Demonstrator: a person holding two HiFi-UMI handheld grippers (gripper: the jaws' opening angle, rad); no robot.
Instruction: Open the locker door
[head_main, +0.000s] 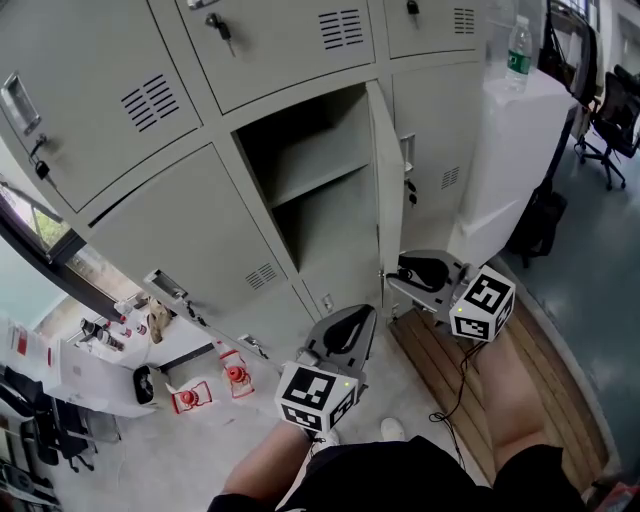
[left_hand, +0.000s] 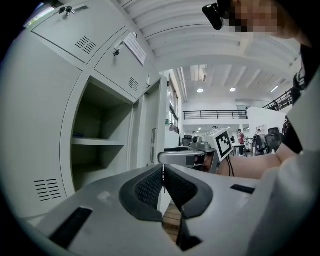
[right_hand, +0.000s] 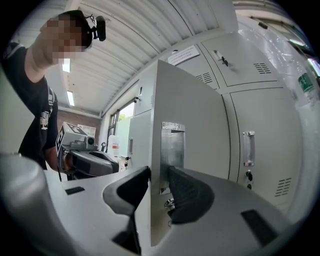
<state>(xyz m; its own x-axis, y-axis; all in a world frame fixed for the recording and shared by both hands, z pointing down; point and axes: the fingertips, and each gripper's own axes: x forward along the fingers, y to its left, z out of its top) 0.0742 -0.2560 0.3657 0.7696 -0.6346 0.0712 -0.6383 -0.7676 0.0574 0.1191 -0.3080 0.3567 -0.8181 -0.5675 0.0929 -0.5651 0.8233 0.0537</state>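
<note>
Around us we saw a bank of grey lockers (head_main: 150, 230), keys (head_main: 222, 28) hanging in the upper doors, a water bottle (head_main: 517, 48) atop a white cabinet (head_main: 520, 150) at the bank's right end, and wooden slats (head_main: 480, 390) on the floor below. The locker door (head_main: 385, 190) stood swung fully out from its open compartment (head_main: 310, 170), edge toward us, with nothing blocking it. Our right gripper (right_hand: 157, 172) had its jaws wide astride the door's free edge at the recessed handle (right_hand: 173, 150), one pad behind the door, one on its front, with no clear squeeze. Our left gripper (left_hand: 163, 175) hung just beside it, short of the door, jaws closed together and empty.
</note>
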